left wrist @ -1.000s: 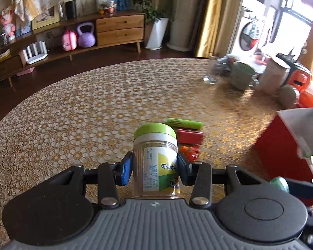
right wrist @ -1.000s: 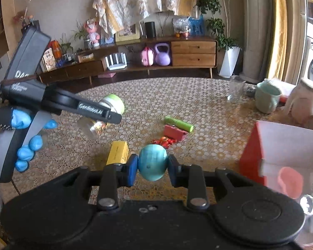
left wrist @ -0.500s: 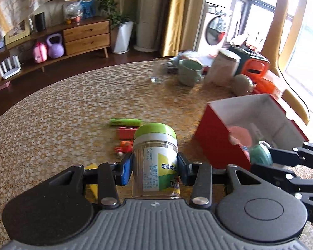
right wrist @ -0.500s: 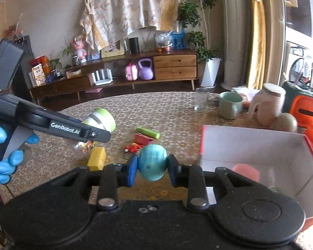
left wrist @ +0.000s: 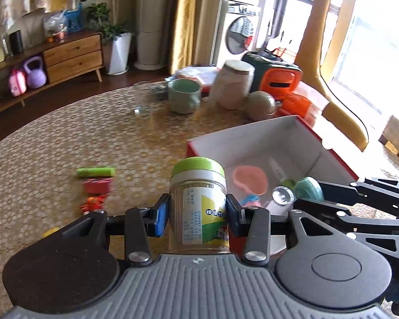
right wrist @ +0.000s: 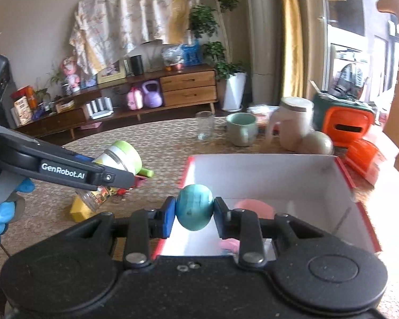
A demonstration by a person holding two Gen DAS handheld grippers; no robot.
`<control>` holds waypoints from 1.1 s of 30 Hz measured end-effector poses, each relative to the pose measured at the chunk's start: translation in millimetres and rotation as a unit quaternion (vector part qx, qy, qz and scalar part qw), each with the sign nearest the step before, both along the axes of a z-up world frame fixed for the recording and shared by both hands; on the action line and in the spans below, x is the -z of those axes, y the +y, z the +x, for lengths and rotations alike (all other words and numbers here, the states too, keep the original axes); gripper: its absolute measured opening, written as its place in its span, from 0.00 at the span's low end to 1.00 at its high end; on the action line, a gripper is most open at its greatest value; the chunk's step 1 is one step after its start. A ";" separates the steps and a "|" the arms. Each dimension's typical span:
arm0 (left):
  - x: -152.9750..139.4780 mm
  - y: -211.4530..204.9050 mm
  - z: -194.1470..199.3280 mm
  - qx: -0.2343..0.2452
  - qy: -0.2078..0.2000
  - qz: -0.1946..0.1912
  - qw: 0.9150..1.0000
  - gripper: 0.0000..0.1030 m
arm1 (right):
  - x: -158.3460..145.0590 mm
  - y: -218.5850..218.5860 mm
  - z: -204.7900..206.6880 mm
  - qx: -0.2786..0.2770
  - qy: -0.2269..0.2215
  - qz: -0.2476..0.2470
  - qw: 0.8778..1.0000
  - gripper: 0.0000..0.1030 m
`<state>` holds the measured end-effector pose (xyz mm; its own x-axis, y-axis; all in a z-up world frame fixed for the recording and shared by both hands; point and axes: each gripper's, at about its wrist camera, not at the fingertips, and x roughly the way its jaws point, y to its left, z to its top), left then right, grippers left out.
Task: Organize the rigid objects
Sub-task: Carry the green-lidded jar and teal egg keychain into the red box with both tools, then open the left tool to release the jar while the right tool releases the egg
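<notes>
2 grippers each hold 1 thing above the table (left wrist: 66,138). The left gripper (left wrist: 196,214) clamps a green-lidded clear jar (left wrist: 199,204) at the near left corner of the red box (left wrist: 255,135). The right gripper (right wrist: 194,211) grips a teal egg (right wrist: 194,206) over the box's near edge. Inside lies a pink piece (left wrist: 250,179). A green marker (left wrist: 95,171) lies left of the box.
</notes>
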<state>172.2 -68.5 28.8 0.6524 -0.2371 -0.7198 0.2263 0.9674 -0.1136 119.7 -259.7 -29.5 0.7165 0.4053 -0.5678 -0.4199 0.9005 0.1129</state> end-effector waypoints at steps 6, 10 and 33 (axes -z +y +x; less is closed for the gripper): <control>4.8 -37.1 14.0 0.022 0.003 0.000 1.000 0.42 | 8.9 -31.1 7.7 0.034 0.005 -0.004 0.999 0.29; 10.0 -56.7 25.2 0.030 0.007 0.006 1.000 0.42 | 14.5 -52.3 12.3 0.053 0.001 -0.013 0.999 0.29; 89.0 -130.6 102.4 0.039 0.069 0.089 0.993 0.42 | 74.5 -87.4 70.6 0.060 0.066 -0.080 0.993 0.29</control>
<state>274.7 -199.1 -60.2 0.5300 -0.1437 -0.8357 0.2950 0.9552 0.0229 190.4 -347.1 -104.0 0.6692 0.2188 -0.7101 -0.2996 0.9540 0.0117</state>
